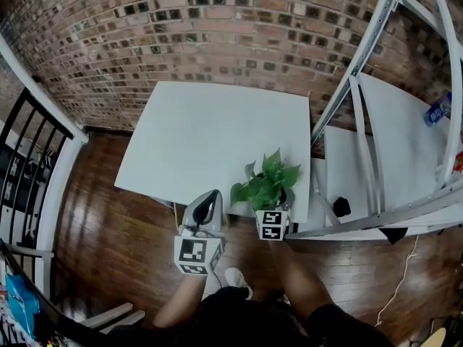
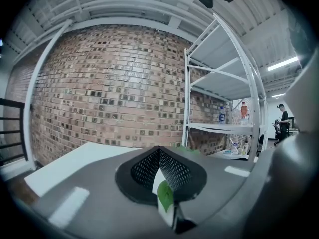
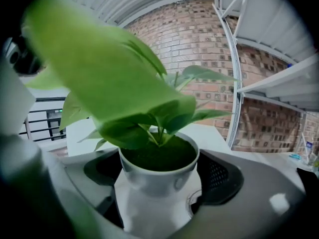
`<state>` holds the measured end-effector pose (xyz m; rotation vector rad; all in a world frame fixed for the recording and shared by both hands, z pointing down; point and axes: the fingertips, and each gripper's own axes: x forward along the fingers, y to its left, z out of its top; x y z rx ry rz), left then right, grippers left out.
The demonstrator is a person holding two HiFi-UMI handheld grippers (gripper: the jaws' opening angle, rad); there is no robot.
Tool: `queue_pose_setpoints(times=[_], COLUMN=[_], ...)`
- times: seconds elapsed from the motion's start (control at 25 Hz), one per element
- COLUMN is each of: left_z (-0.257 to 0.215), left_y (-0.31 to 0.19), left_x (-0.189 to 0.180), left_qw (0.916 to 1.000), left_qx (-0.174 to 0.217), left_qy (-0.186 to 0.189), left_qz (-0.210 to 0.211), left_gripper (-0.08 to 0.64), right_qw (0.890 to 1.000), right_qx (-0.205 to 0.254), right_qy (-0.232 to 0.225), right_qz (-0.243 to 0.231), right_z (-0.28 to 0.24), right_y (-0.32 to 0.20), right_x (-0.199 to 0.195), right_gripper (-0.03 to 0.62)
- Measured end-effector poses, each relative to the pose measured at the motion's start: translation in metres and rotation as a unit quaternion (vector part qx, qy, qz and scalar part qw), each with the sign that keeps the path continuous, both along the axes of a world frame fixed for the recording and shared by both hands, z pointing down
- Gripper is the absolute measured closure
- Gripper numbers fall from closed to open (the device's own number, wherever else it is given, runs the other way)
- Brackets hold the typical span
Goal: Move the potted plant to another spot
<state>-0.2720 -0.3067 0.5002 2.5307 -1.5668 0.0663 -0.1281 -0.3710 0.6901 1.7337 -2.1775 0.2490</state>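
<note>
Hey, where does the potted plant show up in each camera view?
Head view: potted plant at the white table's near edge, right of centre.
Left gripper view: only a faint green sliver, right of centre.
Right gripper view: front and centre, close up.
Shared landmark: brick wall.

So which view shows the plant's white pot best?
The right gripper view: the pot fills the foreground, close and whole across its rim. The head view shows only its leaves; the left gripper view shows no pot.
</note>
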Motion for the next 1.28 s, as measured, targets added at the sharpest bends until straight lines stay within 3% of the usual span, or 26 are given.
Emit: queue_pose_setpoints(times=[0.28,0.36,0.44,0.72,0.88,1.16,1.28], left_z=[0.004,0.003,0.001,-0.007,-0.011,-0.032,-0.042], left_y=[0.003,0.003,0.003,0.009,0.016,0.035,0.047], left_x=[0.000,0.001,0.003,0.011,0.019,0.048,0.054], left_qw=[1.0000,1.0000,1.0000,1.0000,1.0000,0.9999,0.9998], left_qx=[-0.009,-0.007,-0.005,0.001,0.001,0.006,0.012], left_qy=[-0.002,0.000,0.000,0.005,0.003,0.012,0.011], left_qz=[-0.003,-0.004,-0.003,-0.004,-0.005,0.010,0.008], left_gripper=[0.548,0.548,0.548,0.548,0.547,0.548,0.548], right_qw=[1.000,1.000,1.000,0.999,0.999,0.995,0.994], right_qx=[-0.004,-0.017,-0.020,-0.022,0.019,0.085,0.095], right_qy=[-0.004,-0.009,-0.011,-0.031,-0.039,-0.048,-0.057], right_qz=[-0.008,-0.005,-0.005,0.008,0.007,0.032,0.025], right_z=[0.006,0.014,0.015,-0.022,-0.082,-0.162,-0.183], right_y=[-0.001,0.000,0.004,0.061,0.100,0.110,0.117], right_x=[0.001,0.004,0.004,0.013,0.018,0.040,0.037], right_gripper=[0.127,0.074,0.074,0.086,0.266,0.580,0.591])
